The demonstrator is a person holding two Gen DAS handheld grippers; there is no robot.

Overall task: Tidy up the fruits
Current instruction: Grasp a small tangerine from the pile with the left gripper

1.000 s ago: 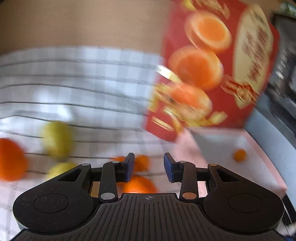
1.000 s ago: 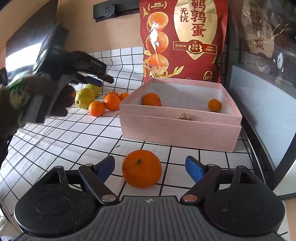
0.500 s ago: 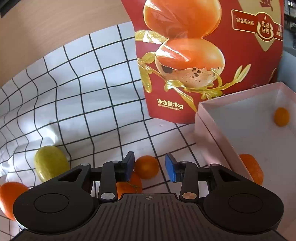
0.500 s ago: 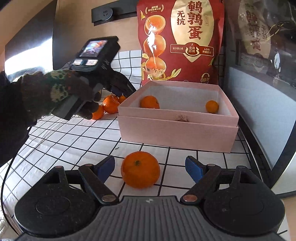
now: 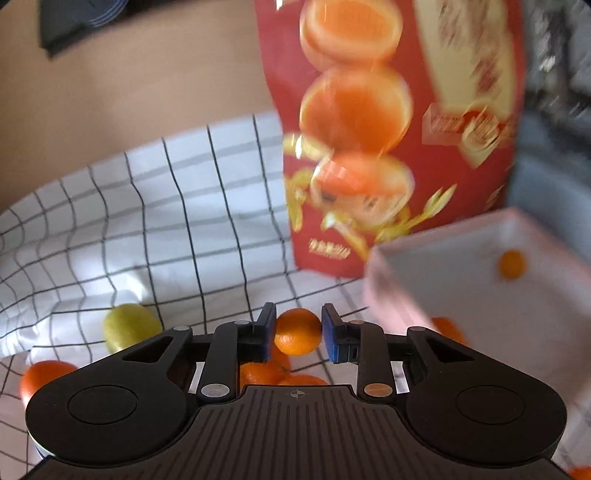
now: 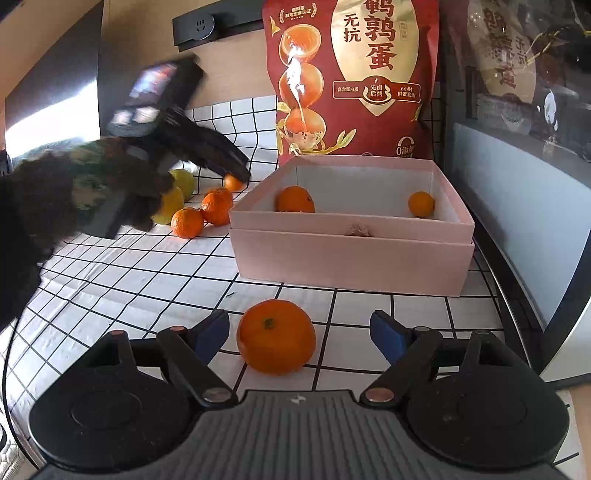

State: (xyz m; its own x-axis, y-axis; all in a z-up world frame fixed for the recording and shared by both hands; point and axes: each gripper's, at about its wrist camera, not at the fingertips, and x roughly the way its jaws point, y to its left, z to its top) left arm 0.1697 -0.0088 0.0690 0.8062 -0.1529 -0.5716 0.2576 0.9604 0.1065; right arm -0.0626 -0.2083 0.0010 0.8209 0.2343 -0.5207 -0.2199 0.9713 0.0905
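My left gripper (image 5: 298, 334) is shut on a small orange (image 5: 297, 331) and holds it above the checked cloth; it also shows in the right wrist view (image 6: 233, 182). More oranges (image 6: 207, 212) and yellow-green fruits (image 6: 177, 190) lie below it, left of the pink box (image 6: 351, 254). The box holds two oranges (image 6: 295, 199) (image 6: 421, 204). My right gripper (image 6: 299, 334) is open around a large orange (image 6: 276, 335) on the cloth, in front of the box, with neither pad touching it.
A tall red snack bag (image 6: 351, 77) stands behind the box. A dark glass-fronted appliance (image 6: 524, 147) runs along the right. A wall socket strip (image 6: 207, 27) is at the back. A gloved hand (image 6: 92, 188) holds the left gripper.
My left gripper has closed on the small orange and lifted it from the pile, moving toward the box. The right gripper and its large orange have not moved.
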